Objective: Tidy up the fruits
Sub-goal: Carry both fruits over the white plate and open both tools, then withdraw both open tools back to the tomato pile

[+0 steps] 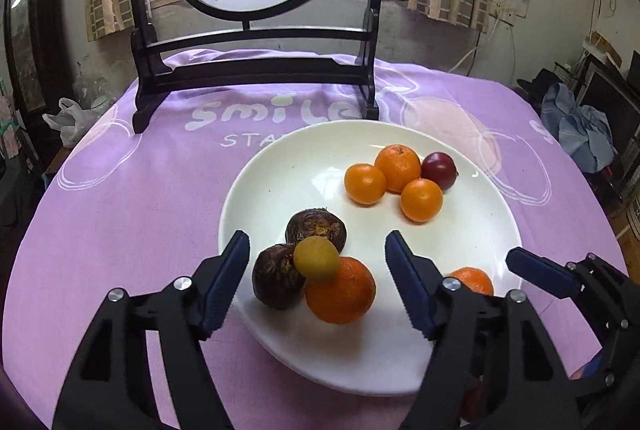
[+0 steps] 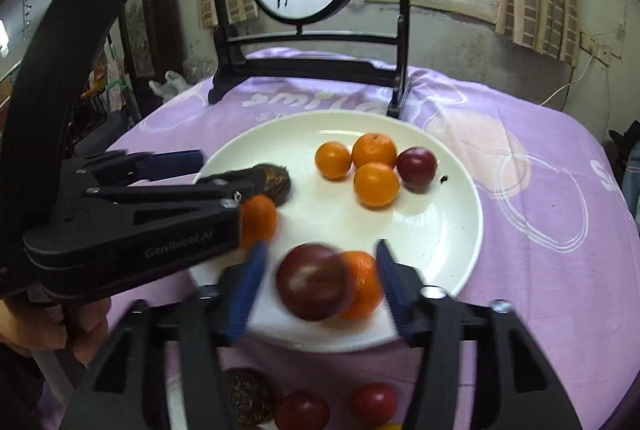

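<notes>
- Broadly, a purple cloth [image 1: 120, 210] is spreading beyond both pairs of fingers, with a dark-framed screen [image 1: 256, 30] standing at its far end.
- A white plate [image 1: 288, 166] is lying ahead of the fingers, its near rim passing under them.
- The left gripper [image 1: 318, 286] is hanging released over the plate's near left part; an orange [image 1: 340, 290], two brown fruits [image 1: 276, 282] and a small yellow fruit [image 1: 316, 258] are sitting bunched between its fingers, not pinched.
- The right gripper [image 2: 318, 292] is also spread wide; a blurred dark plum [image 2: 312, 282] is appearing between its fingers, overlapping a tangerine [image 2: 366, 282], with no pad touching it.
- Far beyond the fingertips, three orange fruits [image 1: 398, 168] and a red plum [image 1: 440, 170] are clustering together, touching.
- Below the right fingers, off the plate, two red fruits [image 2: 374, 402] and a brown one [image 2: 248, 396] are lying.
</notes>
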